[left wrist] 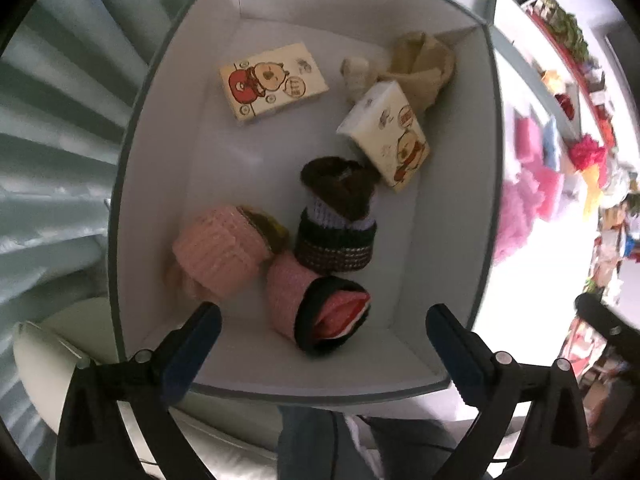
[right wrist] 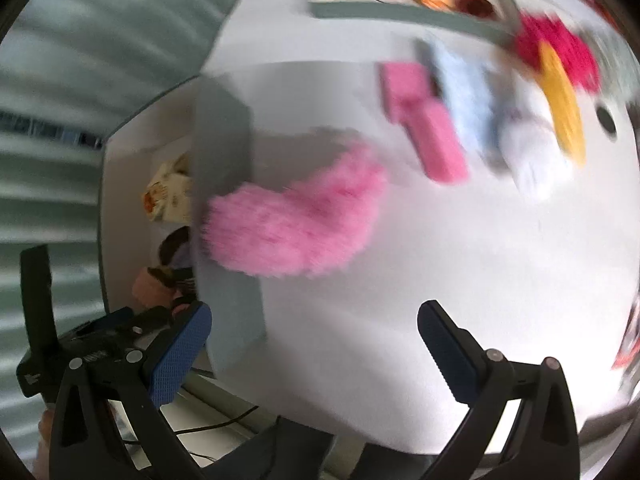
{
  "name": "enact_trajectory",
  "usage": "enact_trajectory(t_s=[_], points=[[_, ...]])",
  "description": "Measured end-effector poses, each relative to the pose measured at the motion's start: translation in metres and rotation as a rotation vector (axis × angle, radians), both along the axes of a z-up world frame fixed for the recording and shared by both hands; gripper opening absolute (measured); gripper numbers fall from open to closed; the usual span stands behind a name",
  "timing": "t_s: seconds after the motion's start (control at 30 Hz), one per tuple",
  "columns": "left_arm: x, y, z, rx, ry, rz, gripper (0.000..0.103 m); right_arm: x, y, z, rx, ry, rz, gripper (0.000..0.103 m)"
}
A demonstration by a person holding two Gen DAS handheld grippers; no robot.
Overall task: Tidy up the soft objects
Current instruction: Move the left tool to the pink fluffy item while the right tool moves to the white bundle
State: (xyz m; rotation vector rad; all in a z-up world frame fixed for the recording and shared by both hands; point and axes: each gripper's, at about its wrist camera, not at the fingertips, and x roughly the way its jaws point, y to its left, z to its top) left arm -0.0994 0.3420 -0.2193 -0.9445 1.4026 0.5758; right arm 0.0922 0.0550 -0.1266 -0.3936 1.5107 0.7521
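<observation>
Pink knitted rolls (left wrist: 218,252) and a brown one (left wrist: 336,224) lie in my white box (left wrist: 160,120), near two cartoon tissue packs (left wrist: 272,80); their print is unreadable. Both my left gripper (left wrist: 324,344) and right gripper (right wrist: 314,340) gape empty, the right above a fluffy pink piece (right wrist: 296,224).

Black claws (left wrist: 322,344), blue ribbed pads (right wrist: 182,354)

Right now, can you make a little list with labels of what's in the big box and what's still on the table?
box: white, open top
in box: two cartoon tissue packs, three knitted pieces, beige cloth
on table: fluffy pink thing, pink blocks, other blurry soft items
left gripper: open, empty, over box
right gripper: open, empty, over table
</observation>
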Motion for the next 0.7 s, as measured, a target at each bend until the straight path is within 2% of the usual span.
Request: enact_trajectory(t_s=[0.07,0.2,0.23,0.43,0.6,0.7], points=[[0.002,-0.001,0.010,0.036,0.003,-0.006,0.103,0.007,-0.017,-0.004,0.013,0.018,-0.047,0.103],[0.022,-0.011,0.035,0.163,0.027,-0.107,0.103,0.019,-0.048,-0.014,0.020,0.037,-0.117,0.103],[0.034,-0.018,0.045,0.199,0.018,-0.152,0.103,0.022,-0.055,-0.016,0.018,0.041,-0.133,0.103],[0.106,-0.068,0.077,0.298,-0.049,-0.407,0.103,0.041,-0.098,-0.020,0.031,0.067,-0.245,0.103],[0.177,-0.112,0.065,0.406,-0.013,-0.643,0.103,0.055,-0.137,-0.020,0.034,0.070,-0.323,0.103],[0.208,-0.129,0.040,0.491,0.056,-0.815,0.103,0.063,-0.161,-0.021,0.032,0.074,-0.365,0.103]])
